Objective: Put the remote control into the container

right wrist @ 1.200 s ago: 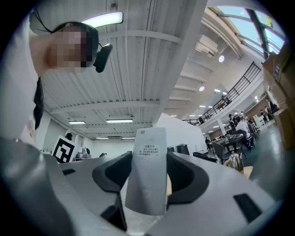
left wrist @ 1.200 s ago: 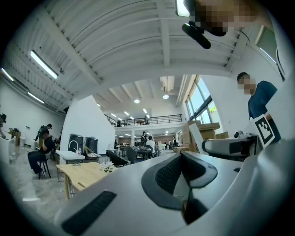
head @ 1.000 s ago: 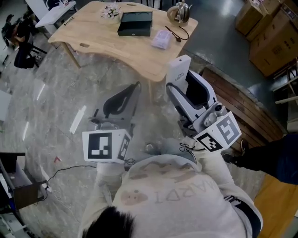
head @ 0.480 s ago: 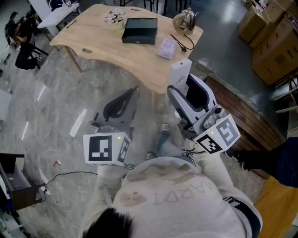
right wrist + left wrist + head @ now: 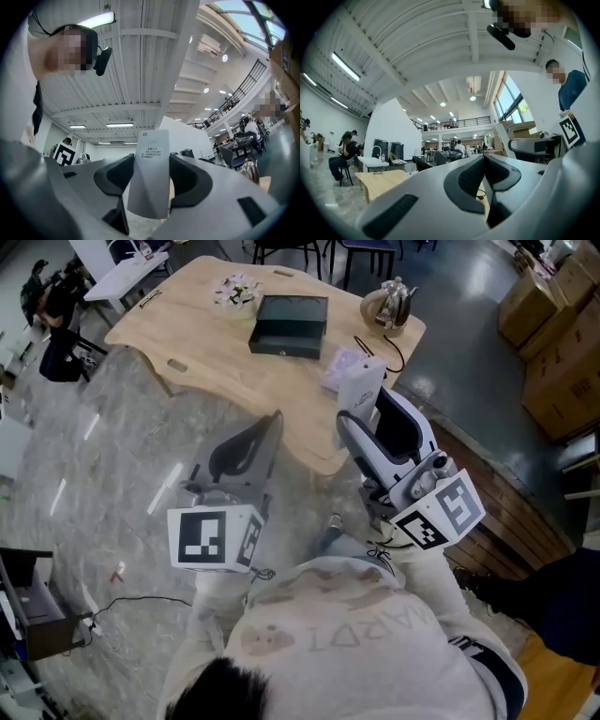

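Note:
In the head view my right gripper (image 5: 371,414) is shut on a white remote control (image 5: 361,390), which stands upright between its jaws. The right gripper view shows the remote control (image 5: 150,173) with its labelled back facing the camera, clamped at its lower half by the right gripper (image 5: 149,177). My left gripper (image 5: 266,429) is held beside it at chest height, shut with nothing in it; its jaws meet in the left gripper view (image 5: 483,169). The container (image 5: 289,324), a dark open box, sits on the wooden table (image 5: 216,352) ahead, well beyond both grippers.
On the table also stand a metal teapot (image 5: 389,304), a pale pouch (image 5: 339,367) with a cord, and a small flower arrangement (image 5: 234,289). Cardboard boxes (image 5: 558,334) are stacked at the right. A dark wooden platform (image 5: 487,493) lies by my right side. Chairs stand behind the table.
The table and its container have slid lower and closer in the head view as the person moves toward them. Both grippers keep their pose; the remote stays clamped.

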Tool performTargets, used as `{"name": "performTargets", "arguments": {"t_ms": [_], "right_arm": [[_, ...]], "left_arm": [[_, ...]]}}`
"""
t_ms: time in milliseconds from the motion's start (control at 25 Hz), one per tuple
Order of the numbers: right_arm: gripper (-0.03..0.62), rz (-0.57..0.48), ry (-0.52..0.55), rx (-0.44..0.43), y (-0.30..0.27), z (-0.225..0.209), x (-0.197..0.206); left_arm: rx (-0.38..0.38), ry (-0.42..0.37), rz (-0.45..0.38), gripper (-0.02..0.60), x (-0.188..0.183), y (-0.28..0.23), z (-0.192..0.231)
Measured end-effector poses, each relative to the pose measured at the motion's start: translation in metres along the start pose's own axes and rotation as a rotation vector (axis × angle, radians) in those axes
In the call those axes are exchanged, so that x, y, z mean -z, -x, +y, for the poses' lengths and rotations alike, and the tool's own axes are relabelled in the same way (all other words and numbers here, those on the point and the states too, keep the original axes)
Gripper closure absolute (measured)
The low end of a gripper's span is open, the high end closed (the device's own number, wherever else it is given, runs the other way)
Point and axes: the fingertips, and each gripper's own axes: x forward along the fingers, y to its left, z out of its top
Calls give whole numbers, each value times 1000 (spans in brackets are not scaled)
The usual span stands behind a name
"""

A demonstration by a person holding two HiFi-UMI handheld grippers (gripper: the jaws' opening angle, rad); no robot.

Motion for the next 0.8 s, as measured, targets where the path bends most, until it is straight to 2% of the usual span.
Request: {"name": "performTargets", "arguments": {"t_ms": [400,800], "right_arm": [[349,-13,-23,-37,-31,-105,-5],[349,1,-68,-49,-48,-156,10]], "left_arm": [[-23,-18,-11,581,4,-107,-15],[-47,-13,32,581,24,-154,-15]]}}
